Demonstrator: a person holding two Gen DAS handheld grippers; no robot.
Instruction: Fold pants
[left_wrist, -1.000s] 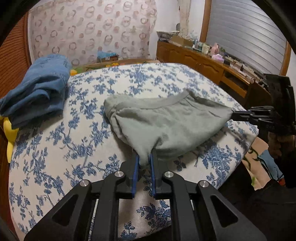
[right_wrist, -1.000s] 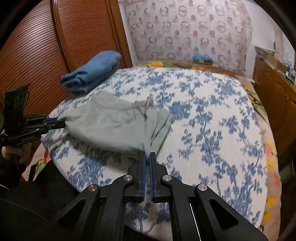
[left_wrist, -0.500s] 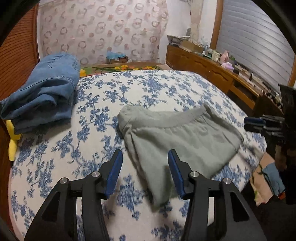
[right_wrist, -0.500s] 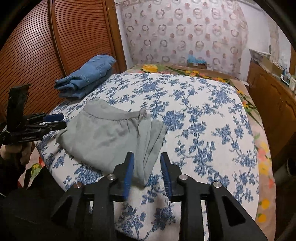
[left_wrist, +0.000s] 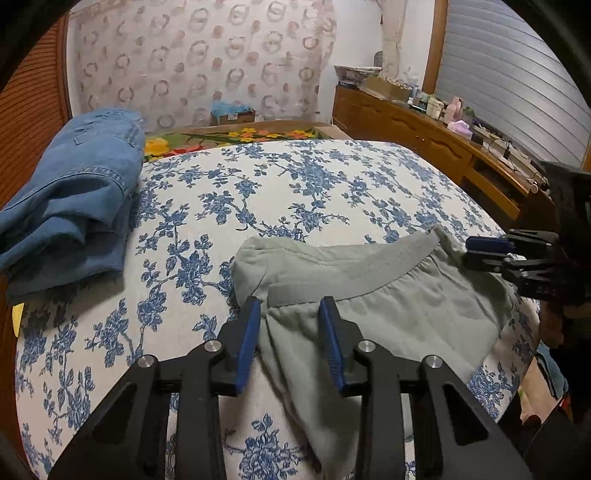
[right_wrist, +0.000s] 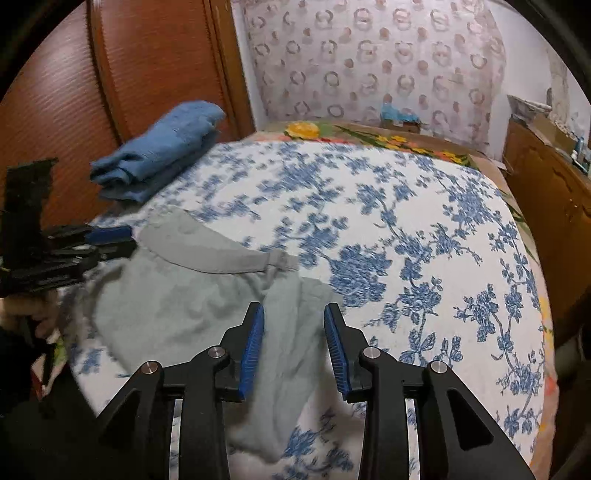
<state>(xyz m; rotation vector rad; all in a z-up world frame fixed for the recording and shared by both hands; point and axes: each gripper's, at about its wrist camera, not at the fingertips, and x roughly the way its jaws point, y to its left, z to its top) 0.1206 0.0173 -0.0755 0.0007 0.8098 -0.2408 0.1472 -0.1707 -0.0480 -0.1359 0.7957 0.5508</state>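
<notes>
Grey-green pants (left_wrist: 388, 306) lie folded on the flowered bed (left_wrist: 295, 192), waistband toward the far side. My left gripper (left_wrist: 290, 306) hovers over their left end with its jaws apart and closing. Cloth lies under the gap and the pads do not press on it. In the right wrist view the pants (right_wrist: 177, 302) spread left of my right gripper (right_wrist: 293, 310). That gripper's jaws are opening above the pants' right end, gripping nothing. Each gripper shows in the other's view: the right gripper (left_wrist: 480, 247) by the waistband's right tip, the left gripper (right_wrist: 110, 236) by its left tip.
Folded blue jeans (left_wrist: 74, 199) sit on the bed's far left corner by a brown wardrobe (right_wrist: 74, 92). A wooden dresser (left_wrist: 424, 125) with clutter runs along the right. The person's hand (right_wrist: 33, 314) holds the left gripper past the bed's near edge.
Both grippers let go of the pants' ends, and their jaws came apart. They moved forward over the cloth toward the waistband, and the pants settled flat on the bed.
</notes>
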